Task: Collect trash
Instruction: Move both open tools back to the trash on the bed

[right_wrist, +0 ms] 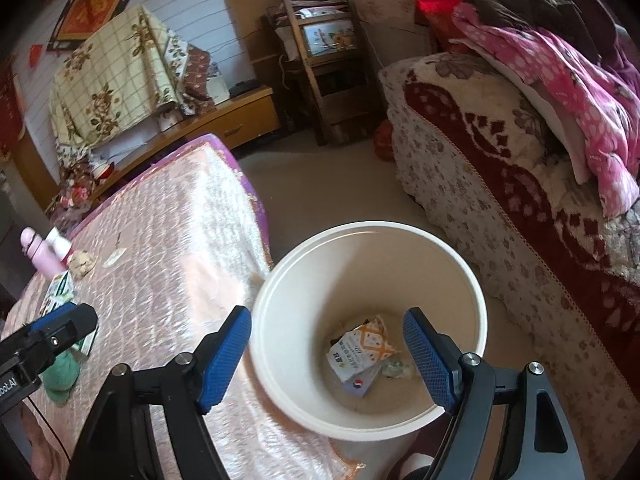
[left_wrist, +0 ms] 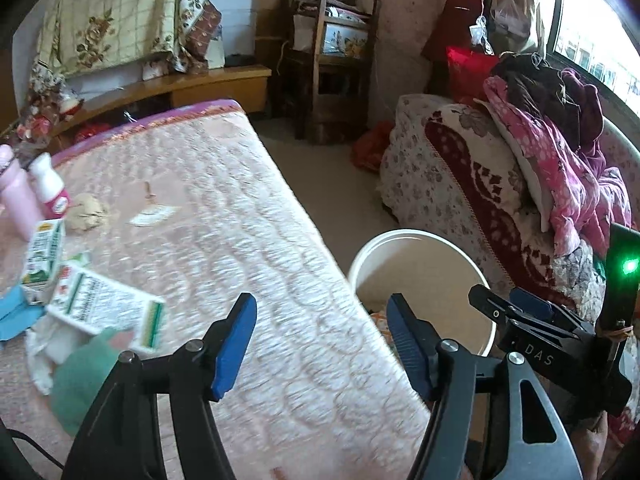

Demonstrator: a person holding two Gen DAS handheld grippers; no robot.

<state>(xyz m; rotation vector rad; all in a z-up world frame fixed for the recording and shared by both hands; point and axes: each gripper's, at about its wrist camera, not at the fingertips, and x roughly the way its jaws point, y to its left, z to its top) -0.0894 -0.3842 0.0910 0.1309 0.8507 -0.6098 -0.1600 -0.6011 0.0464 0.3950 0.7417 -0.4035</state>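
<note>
The right gripper [right_wrist: 327,354], black-framed with blue textured pads, hangs with its jaws spread wide and nothing between them, directly over the mouth of a round white plastic bin [right_wrist: 280,380] standing on the floor just beside the bed. At the bottom of that bin lie a crumpled orange-and-white printed packet [right_wrist: 362,346] and a small white wrapper with a red-and-blue mark [right_wrist: 360,385], touching each other, with a bit of clear crumpled film beside them. The left gripper [left_wrist: 322,346], of the same build, is likewise wide open and empty, held above the edge of the bed covered in a pale pink quilted spread [left_wrist: 224,220]; the white bin's rim [left_wrist: 416,236] shows past its right finger. On the spread near the left gripper sit a white-and-green printed cardboard box [left_wrist: 106,310], a crumpled green cloth [left_wrist: 82,380] touching it, a small upright green-and-white carton [left_wrist: 42,258], a pale pink bottle [left_wrist: 16,196], a white bottle with a pink label [left_wrist: 50,188], a beige crumpled wad [left_wrist: 89,211] and a flat white scrap [left_wrist: 152,216]. Beyond the bin stands a sofa under a cream-and-maroon floral cover [right_wrist: 500,168], piled with pink spotted bedding [right_wrist: 568,80].
</note>
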